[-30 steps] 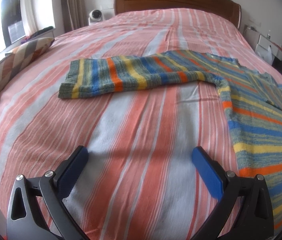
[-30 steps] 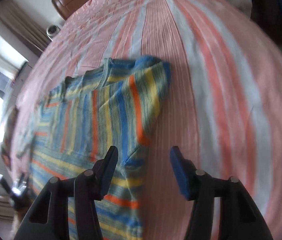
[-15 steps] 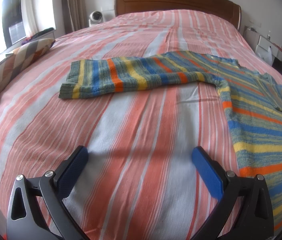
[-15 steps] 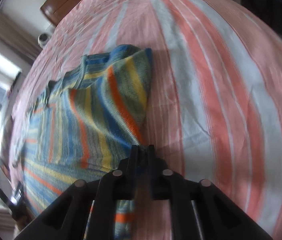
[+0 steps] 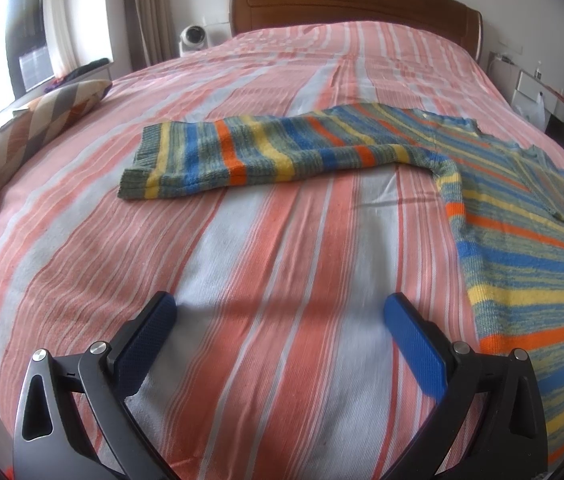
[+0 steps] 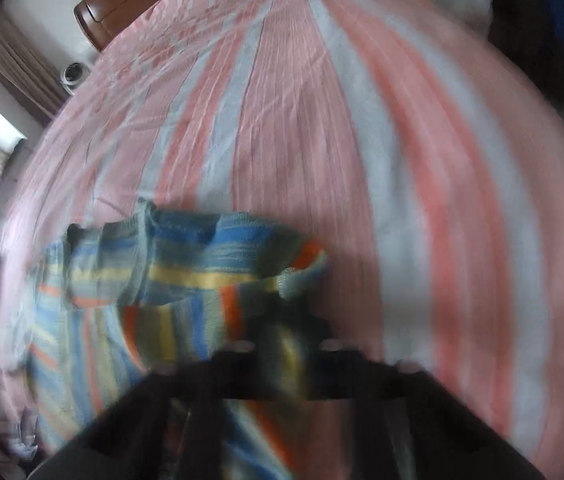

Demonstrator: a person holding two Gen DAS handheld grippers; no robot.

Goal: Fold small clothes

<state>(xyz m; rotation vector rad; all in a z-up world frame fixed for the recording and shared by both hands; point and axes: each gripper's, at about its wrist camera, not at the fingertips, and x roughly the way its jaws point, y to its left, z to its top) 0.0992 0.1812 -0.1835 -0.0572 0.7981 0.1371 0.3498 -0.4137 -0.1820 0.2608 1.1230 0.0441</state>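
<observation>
Folding the striped sweater [image 5: 521, 216] on the bed [image 5: 274, 240]: my right tongs [image 6: 282, 344], blurred, seem clamped on its sleeve, lifted towards 10 o'clock. My left tongs [image 5: 280, 320] hang spread, holding nothing. Farther off, the other sleeve [image 5: 242, 156] lies flat at 11; I judge it goes next.

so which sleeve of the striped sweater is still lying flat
The left sleeve, stretched out flat across the bedspread, far ahead of the open left gripper. The other sleeve is bunched up and lifted in the right gripper.
</observation>
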